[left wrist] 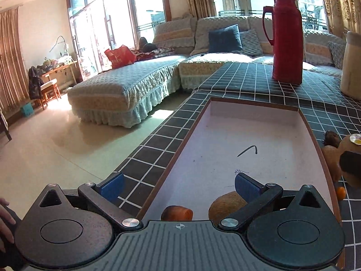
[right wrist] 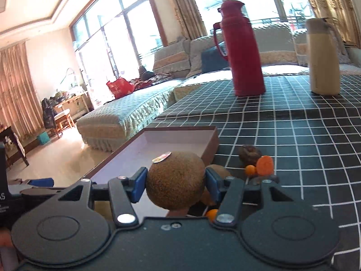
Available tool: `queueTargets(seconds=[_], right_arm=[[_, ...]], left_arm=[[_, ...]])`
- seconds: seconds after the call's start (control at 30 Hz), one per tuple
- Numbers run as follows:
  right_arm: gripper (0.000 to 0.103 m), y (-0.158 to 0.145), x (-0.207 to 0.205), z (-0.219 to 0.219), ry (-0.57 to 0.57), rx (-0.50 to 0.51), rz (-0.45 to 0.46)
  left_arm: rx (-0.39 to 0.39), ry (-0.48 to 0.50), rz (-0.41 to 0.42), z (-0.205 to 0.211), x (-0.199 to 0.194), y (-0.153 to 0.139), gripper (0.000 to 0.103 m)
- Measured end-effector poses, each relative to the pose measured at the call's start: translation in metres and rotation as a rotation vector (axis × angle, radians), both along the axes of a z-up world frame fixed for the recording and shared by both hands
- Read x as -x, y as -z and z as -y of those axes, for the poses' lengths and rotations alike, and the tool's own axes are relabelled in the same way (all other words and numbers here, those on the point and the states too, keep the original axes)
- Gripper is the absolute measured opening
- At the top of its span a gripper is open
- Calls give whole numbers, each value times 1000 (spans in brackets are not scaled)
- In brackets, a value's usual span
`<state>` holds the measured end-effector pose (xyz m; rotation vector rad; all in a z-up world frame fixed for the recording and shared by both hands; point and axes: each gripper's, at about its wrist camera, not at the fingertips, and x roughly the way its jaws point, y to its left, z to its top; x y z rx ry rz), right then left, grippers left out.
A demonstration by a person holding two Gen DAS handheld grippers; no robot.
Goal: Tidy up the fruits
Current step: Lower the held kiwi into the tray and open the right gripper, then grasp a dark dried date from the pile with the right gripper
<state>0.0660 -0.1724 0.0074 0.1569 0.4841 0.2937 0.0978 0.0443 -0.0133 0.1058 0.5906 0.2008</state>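
A shallow box [left wrist: 259,135] with a pale inside and brown rim lies on the checked tablecloth; it also shows in the right wrist view [right wrist: 180,139]. My left gripper [left wrist: 179,186] is open over the box's near left rim. A brown kiwi [left wrist: 225,205] and a carrot piece [left wrist: 177,213] lie in the box just under it. My right gripper [right wrist: 176,180] is shut on a round brown fruit with a sticker [right wrist: 174,180], held by the box's right side. That fruit shows at the right edge of the left wrist view [left wrist: 349,158].
A red thermos [left wrist: 285,38] and a cream jug [right wrist: 323,56] stand at the back of the table. To the right of the box lie a dark fruit [right wrist: 249,154], a carrot slice [right wrist: 265,164] and small orange fruits [right wrist: 250,169]. The table edge drops to the floor on the left.
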Motion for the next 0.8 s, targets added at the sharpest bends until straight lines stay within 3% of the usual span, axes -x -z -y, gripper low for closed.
queueTargets(seconds=[0.17,0.3,0.43,0.47,0.5,0.53,0.67,0.8], right_arm=[[55,10,-16,-29,-51,94,-7],[55,19,-25,-40,-73,110,-29],[55,26,-34,-37,-87,63,-37],[61,26,-32,-34,-84,32,-22],[75,24,-31,-31,-74,3,-6],[79,21,-30,-27,-66,-21,10],[79,4,-17,-14,-37,-39,71],[79,-8,-10,10,80,-88,76]], left_arm=[[-8,-14,-9,-4,-1,2,103],[-8,-41,-8,-9,-1,1,103],[26,-61,-15,-13,-2,3,103],[36,-61,-18,-13,-3,4,103],[43,-60,-21,-14,-2,5,103],[48,-60,-22,-14,-2,5,103],[61,-52,-16,-14,-2,4,103],[71,-40,-3,-11,1,1,103]])
